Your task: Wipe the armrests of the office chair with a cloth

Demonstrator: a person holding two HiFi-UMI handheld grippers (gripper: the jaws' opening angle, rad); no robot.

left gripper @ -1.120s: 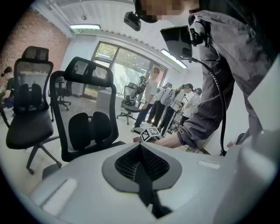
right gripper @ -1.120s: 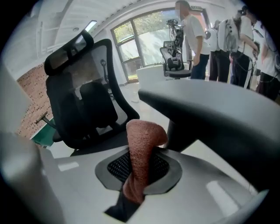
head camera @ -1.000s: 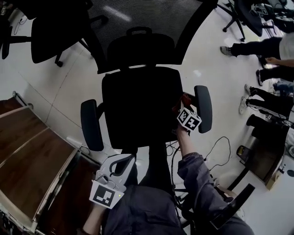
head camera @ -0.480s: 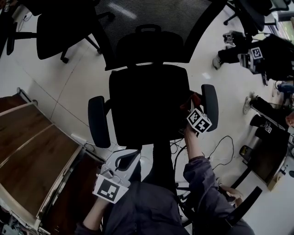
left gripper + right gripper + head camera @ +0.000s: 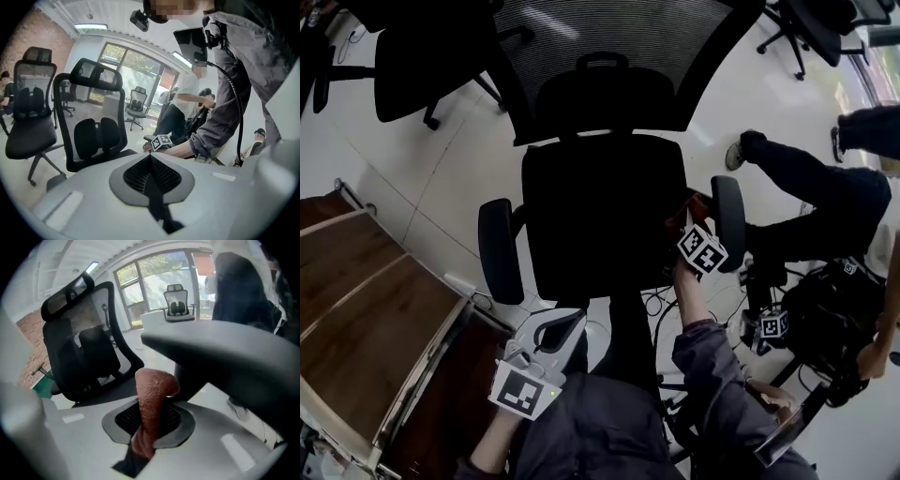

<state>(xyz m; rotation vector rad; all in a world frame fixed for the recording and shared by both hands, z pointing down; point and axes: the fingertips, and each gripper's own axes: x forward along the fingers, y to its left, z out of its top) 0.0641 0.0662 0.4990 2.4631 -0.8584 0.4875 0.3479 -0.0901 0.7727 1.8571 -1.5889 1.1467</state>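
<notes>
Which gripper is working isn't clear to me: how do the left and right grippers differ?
The right gripper is shut on the reddish cloth; the left gripper is shut on nothing. The right gripper is close beside the armrest; the left gripper sits low in the head view, apart from the chair. Both have jaws together, and each carries a marker cube.

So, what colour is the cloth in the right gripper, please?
The cloth is reddish-brown; the right gripper view shows it best.
</notes>
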